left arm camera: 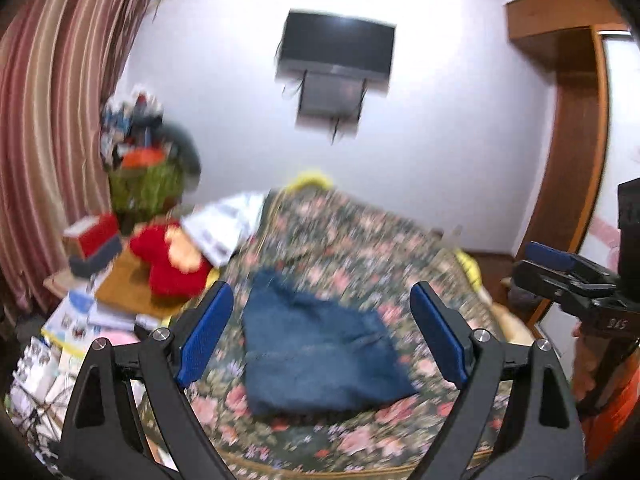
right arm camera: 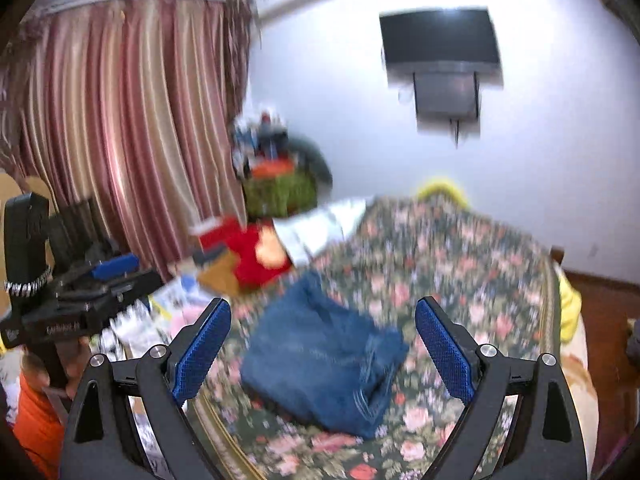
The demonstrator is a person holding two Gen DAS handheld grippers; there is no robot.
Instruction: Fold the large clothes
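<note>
My left claw (left arm camera: 322, 334) stands wide, its blue pads (left arm camera: 206, 334) well apart and nothing between them. My right claw (right arm camera: 323, 346) is spread just as wide, and it too grips nothing. Both are raised above the bed and tilted a little downward. From the left one I can see the right claw off at my right edge; from the right one I can see the left claw at my left edge, with an orange sleeve (right arm camera: 34, 420) below it.

Below and ahead of both claws lie the folded jeans (left arm camera: 316, 344), a compact blue denim bundle resting on the flowered bedspread (left arm camera: 360, 232), apart from my pads. The pictures are blurred, so I cannot make out the seams clearly.

Further out, to the left of the bed, a red plush toy (left arm camera: 168, 260) sits on a cluttered side surface with books and papers (left arm camera: 80, 320) piled below it. A white folded cloth (left arm camera: 228, 220) lies at the bed's left edge. Behind that stands a green basket (left arm camera: 144, 188) heaped with odds and ends, beside a striped pink curtain (left arm camera: 52, 100). On the far white wall hangs a dark television (left arm camera: 338, 44), and a wooden wardrobe frame (left arm camera: 576, 140) stands at the right.
</note>
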